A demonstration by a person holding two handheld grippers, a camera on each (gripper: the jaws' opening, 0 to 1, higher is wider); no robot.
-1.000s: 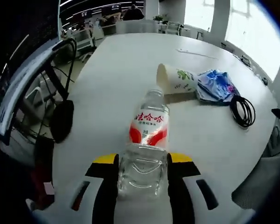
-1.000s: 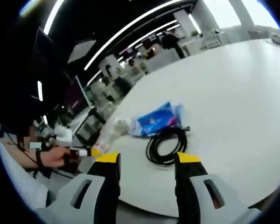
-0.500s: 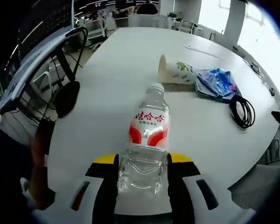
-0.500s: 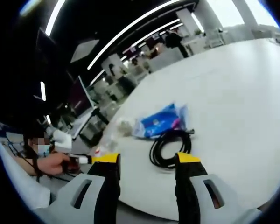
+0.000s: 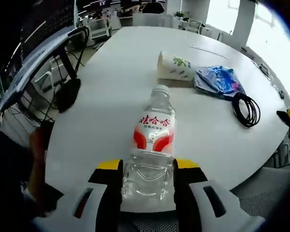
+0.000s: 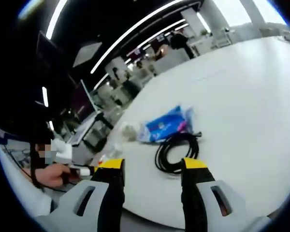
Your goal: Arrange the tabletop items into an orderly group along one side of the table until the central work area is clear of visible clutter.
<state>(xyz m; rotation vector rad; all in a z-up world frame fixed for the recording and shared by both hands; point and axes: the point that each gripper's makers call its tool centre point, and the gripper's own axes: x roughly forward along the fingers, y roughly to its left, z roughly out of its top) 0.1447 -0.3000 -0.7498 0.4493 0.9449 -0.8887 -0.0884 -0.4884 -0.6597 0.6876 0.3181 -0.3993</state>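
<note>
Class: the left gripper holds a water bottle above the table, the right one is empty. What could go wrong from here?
The bottle is clear and smooth, gripped near its base, so it might slip or tip when set down. The paper cup lies on its side and could roll if nudged. The cable sits near the table's edge and might slide off.

Layout, white round table (image 5: 111,92).
Clear plastic water bottle (image 5: 152,140) nearest, between the left hand-held gripper (image 5: 147,180) jaws; paper cup (image 5: 174,66) lying beyond it; blue plastic packet (image 5: 217,79) right of cup; coiled black cable (image 5: 245,109) nearer, beside packet.
</note>
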